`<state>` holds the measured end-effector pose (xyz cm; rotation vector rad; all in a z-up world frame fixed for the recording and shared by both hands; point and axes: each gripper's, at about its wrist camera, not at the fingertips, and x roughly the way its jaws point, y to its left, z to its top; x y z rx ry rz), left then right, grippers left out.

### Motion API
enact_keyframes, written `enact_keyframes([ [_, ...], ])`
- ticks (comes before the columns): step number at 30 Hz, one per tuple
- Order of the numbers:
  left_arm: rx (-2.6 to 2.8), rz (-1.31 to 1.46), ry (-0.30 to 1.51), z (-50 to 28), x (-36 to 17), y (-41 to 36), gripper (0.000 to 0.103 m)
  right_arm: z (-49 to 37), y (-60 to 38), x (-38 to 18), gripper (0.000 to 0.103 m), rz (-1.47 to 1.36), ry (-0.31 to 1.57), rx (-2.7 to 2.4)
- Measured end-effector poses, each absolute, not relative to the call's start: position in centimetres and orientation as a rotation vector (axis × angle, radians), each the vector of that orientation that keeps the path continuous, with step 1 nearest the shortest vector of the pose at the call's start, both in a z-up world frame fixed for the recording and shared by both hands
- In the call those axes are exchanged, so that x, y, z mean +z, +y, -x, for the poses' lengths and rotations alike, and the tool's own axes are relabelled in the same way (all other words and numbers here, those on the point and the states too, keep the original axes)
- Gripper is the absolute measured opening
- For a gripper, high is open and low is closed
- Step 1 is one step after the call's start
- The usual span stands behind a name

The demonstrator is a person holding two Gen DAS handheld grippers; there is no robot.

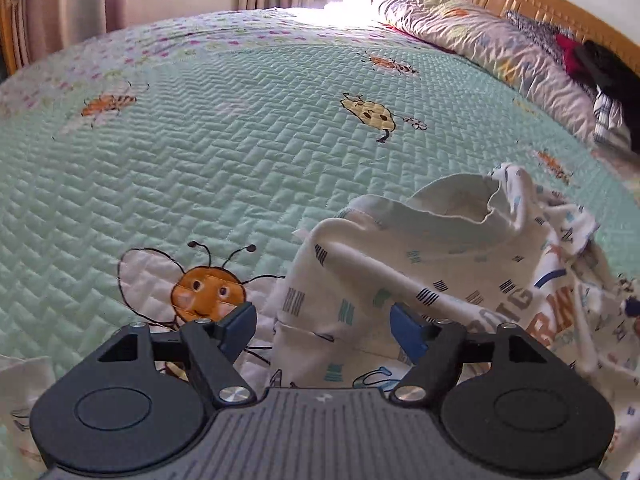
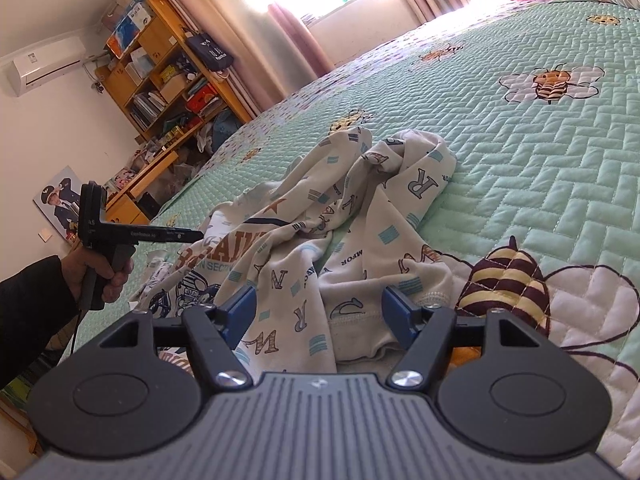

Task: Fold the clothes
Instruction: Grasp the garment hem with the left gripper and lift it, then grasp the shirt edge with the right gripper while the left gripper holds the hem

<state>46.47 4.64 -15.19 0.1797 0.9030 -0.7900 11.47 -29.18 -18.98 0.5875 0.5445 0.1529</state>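
Shirt (image 2: 320, 232): printed white, crumpled on green quilt (image 2: 540, 168). Hem directly ahead of right claw (image 2: 318, 312), nearer; bulk stretches away toward left claw (image 1: 324, 328), fabric ahead and right. Both claws released, jaws wide, grasping nothing.

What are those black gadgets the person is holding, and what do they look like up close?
Each is a hand-held gripper: the left hand-held gripper and right hand-held gripper share a grey ribbed body, two round black discs, black linkage arms with silver bolts and blue finger pads. Seen side-on from the right wrist camera, the left one is black with small white lettering, a pistol-style handle and a dangling black cable. The person wears a dark sleeve.
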Motion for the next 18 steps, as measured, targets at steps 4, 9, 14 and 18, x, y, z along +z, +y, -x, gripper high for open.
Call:
enact_keyframes([
  [4,-0.805,-0.095,0.979,-48.0,-16.9,5.1,0.074,-11.6,-29.0,-19.1,0.071,-0.578,0.55,0.149],
  [9,-0.825,0.006,0.973,-48.4,-18.0,5.7,0.079,-11.6,-28.9,-19.1,0.073,-0.569,0.551,0.149],
  [14,-0.814,0.105,0.97,-47.8,-18.1,5.5,0.007,-11.6,-28.6,-19.1,0.076,-0.564,0.541,0.15],
  [18,-0.782,0.075,0.903,-45.9,-17.4,4.7,0.006,-11.4,-28.7,-18.8,0.076,-0.563,0.533,0.135],
])
